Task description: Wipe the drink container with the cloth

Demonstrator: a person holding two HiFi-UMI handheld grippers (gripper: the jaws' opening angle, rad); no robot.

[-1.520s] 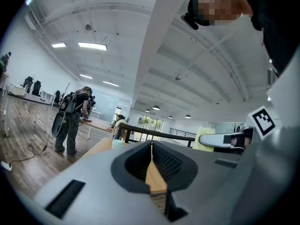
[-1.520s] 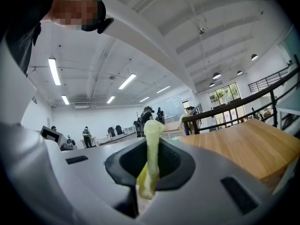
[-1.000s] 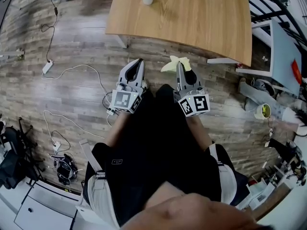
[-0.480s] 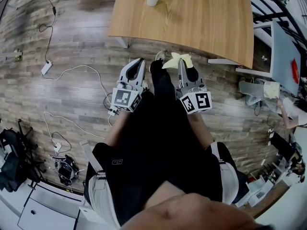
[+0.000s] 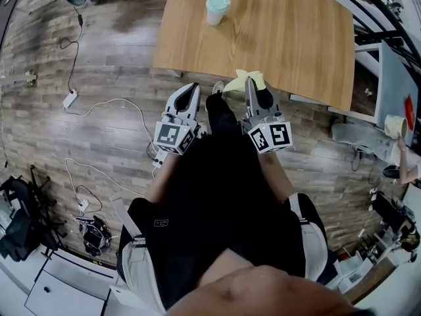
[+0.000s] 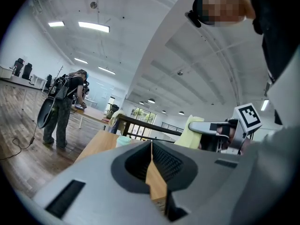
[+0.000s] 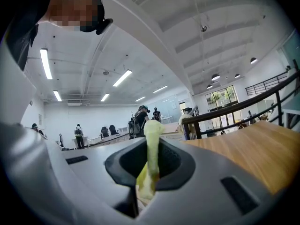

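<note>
A pale green drink container [image 5: 216, 9] with a mint lid stands near the far left part of the wooden table [image 5: 289, 38]; its lid [image 6: 123, 140] just shows in the left gripper view. My right gripper [image 5: 250, 86] is shut on a yellow cloth [image 5: 245, 83] at the table's near edge; the cloth [image 7: 150, 158] hangs pinched between its jaws. My left gripper [image 5: 189, 91] is shut with nothing in it, over the floor short of the table. Both grippers are well short of the container.
Cables [image 5: 99, 104] and a power strip [image 5: 68, 99] lie on the wood floor at left. Bags [image 5: 16, 216] sit at lower left. Railings and shelving [image 5: 381, 18] stand to the right of the table. A person [image 6: 61, 107] stands far off.
I have stepped toward the table: it and the container sit lower and closer in the head view. Both grippers keep their pose, the cloth still held.
</note>
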